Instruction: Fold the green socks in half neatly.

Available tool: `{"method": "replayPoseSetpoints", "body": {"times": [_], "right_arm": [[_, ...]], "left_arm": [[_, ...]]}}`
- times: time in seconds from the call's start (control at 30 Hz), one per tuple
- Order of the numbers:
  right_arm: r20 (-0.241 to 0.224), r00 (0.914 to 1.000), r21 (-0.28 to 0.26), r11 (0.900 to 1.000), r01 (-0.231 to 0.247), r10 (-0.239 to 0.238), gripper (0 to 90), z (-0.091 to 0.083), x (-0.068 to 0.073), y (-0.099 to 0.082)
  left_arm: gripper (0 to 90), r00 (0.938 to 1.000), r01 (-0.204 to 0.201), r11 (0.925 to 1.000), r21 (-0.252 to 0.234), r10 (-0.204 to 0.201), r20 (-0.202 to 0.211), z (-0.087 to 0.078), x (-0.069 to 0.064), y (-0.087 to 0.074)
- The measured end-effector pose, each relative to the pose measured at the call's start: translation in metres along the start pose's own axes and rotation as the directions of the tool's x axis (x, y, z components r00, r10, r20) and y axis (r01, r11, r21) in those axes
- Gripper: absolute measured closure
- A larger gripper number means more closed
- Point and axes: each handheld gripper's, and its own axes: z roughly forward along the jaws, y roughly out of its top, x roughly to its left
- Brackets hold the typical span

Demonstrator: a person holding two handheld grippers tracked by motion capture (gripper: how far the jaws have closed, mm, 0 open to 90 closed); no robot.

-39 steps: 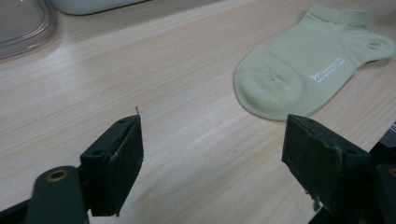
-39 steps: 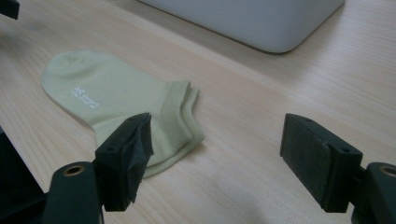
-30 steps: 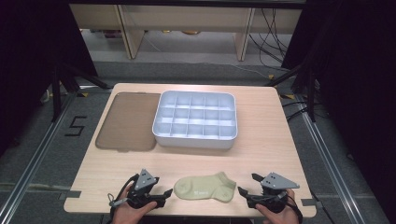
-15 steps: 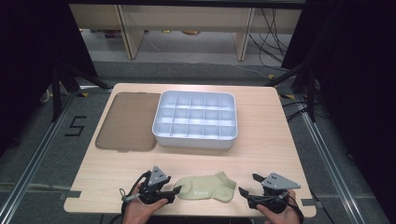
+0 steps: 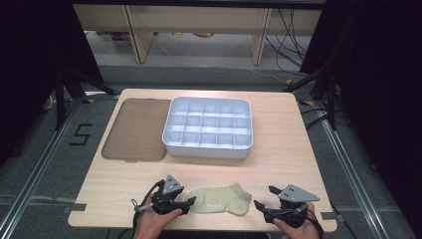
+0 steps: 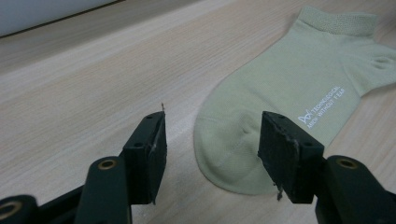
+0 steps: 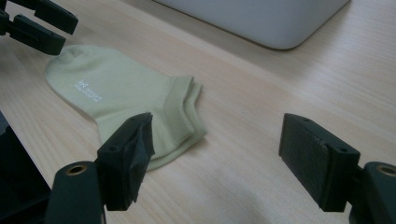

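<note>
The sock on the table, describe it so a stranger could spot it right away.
On the wooden table, look at the near edge, in front of the white compartment tray. The sock lies flat between the two grippers: pale green, ankle-cut, small white lettering on its side.

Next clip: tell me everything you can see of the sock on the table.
The sock is a pale olive-green ankle sock of fine knit, with a ribbed cuff, a shaped heel and small white lettering along the foot. It lies flat on the wooden table near the front edge, toe toward the left claw, cuff toward the right claw. The left claw's open jaws stand to either side of the toe; whether they touch it is unclear. The right claw stands open just off the cuff.
</note>
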Motion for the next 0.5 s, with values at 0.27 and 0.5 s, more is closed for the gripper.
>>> {"method": "replayPoseSetpoints", "body": {"times": [0.27,0.5], "right_arm": [[-0.005,0.9998,-0.007,0.9998,0.018,-0.018,26.7,0.0006,-0.0006,0.0002],[-0.011,0.9998,-0.008,0.9999,0.015,-0.015,26.6,0.0010,-0.0004,-0.0002]], "left_arm": [[40.4,0.9977,-0.063,0.9969,0.046,0.065,-0.023,0.0054,-0.0032,0.0000],[41.3,0.9971,-0.068,0.9954,0.068,0.070,-0.030,0.0067,-0.0035,-0.0026]]}}
